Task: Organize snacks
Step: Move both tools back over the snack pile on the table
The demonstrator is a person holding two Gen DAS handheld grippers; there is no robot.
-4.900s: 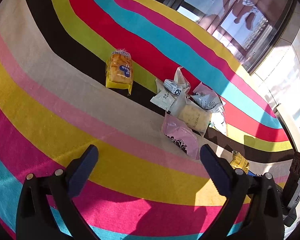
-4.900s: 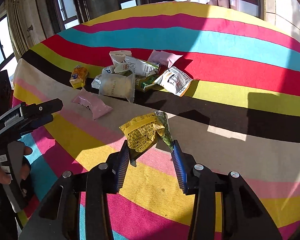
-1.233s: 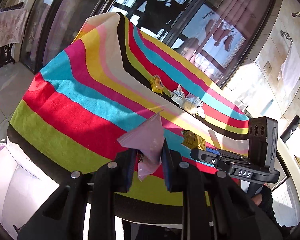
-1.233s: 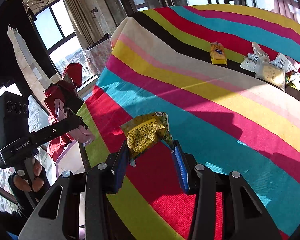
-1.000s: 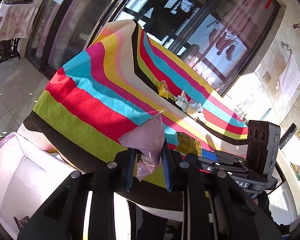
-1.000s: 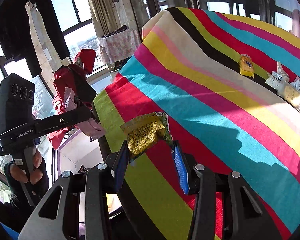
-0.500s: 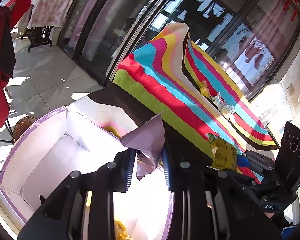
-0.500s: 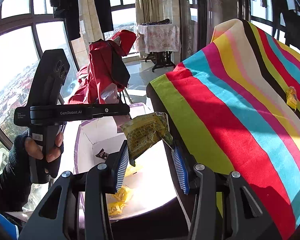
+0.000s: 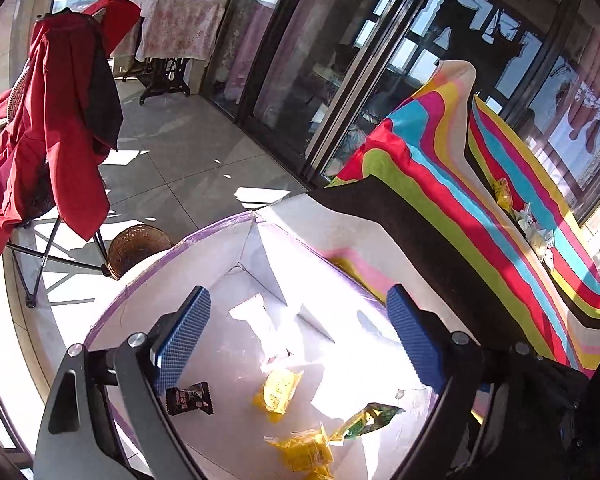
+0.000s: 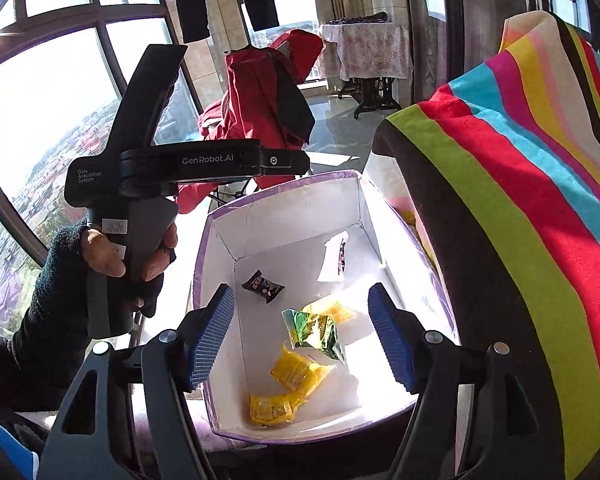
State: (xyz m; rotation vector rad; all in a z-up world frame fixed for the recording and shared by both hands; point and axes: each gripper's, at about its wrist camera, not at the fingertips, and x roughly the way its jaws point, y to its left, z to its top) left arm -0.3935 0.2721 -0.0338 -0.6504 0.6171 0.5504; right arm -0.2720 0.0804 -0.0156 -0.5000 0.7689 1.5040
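Sunlit balcony room with wide windows

Grey floor tiles catch hard sunlight; a red jacket drapes a folding chair, a floral-clothed table stands beyond, dark-framed glass doors line one side, and arched windows overlook a town.
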